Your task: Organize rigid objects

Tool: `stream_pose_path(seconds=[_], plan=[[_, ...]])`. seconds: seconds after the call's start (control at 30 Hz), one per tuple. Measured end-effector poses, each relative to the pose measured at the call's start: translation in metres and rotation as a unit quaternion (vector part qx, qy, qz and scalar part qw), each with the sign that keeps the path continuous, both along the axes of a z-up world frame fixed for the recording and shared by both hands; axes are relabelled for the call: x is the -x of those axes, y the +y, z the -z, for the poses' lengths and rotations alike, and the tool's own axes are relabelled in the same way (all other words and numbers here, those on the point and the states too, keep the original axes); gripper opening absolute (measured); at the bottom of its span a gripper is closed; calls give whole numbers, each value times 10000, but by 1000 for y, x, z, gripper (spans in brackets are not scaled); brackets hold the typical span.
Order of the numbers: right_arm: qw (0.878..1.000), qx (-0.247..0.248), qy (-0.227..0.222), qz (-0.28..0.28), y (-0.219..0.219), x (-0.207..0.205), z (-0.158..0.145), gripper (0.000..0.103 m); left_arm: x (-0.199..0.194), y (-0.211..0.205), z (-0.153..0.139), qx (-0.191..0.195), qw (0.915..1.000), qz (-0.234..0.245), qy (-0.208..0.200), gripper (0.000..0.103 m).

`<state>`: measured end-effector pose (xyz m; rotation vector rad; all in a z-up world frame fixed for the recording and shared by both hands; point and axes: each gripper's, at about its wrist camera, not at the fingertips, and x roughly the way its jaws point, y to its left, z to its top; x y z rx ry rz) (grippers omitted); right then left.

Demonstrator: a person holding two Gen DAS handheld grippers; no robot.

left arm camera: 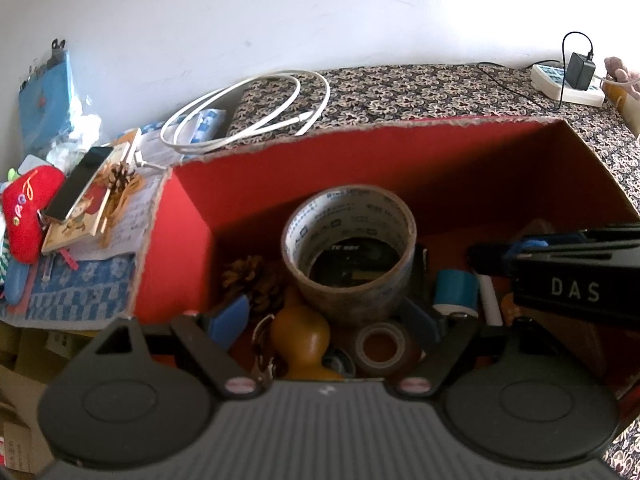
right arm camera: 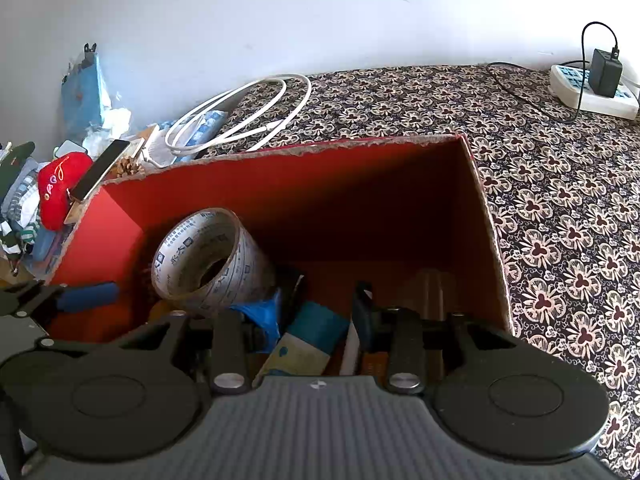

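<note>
The big tape roll [left arm camera: 348, 248], upright in the red box [left arm camera: 360, 160], looks stiff, light and slick; grasp across its wall, left tool [left arm camera: 326, 316] open beside it, right tool [right arm camera: 316, 320] open, empty.

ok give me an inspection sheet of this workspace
surface: black-and-cream floral patterned cloth.
job's things: red cardboard box holding a large printed tape roll, small brown tape roll, pine cone, tan gourd-shaped piece, blue-and-white tube.
clutter: red plush toy, dark phone, blue packet left of the box.
grippers: left gripper open around the large roll; right gripper open above the tube.
cables: coiled white cable; black adapter in a white power strip.
surroundings: white wall.
</note>
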<state>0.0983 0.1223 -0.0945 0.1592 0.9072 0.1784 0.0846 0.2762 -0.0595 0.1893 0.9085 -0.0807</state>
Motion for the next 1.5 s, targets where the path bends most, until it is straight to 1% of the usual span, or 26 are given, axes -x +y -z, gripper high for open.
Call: stream_pose_path(seconds=[0.47,1.07,1.3,1.43,1.5], plan=[[9999,-73,87,-49,0,-2,0,21,0,-2,1,-118,9999,-7,-8,84],[10000,-49,60,-53,0,-2,-1,21,0,-1,1,-66,10000,-70,-3,84],[9999,-134,2,-59,0,1,-2,21,0,-1,2,-121,9999,-65,-39,84],[9998,-111,-133,-24,0,7,-7,22,1,-2,1,-140,9998,-63,-112,84],[9993,-263,-282,-14,-3,16,-17,24,2,-1,-2,-109,9998,-122,-151,84]])
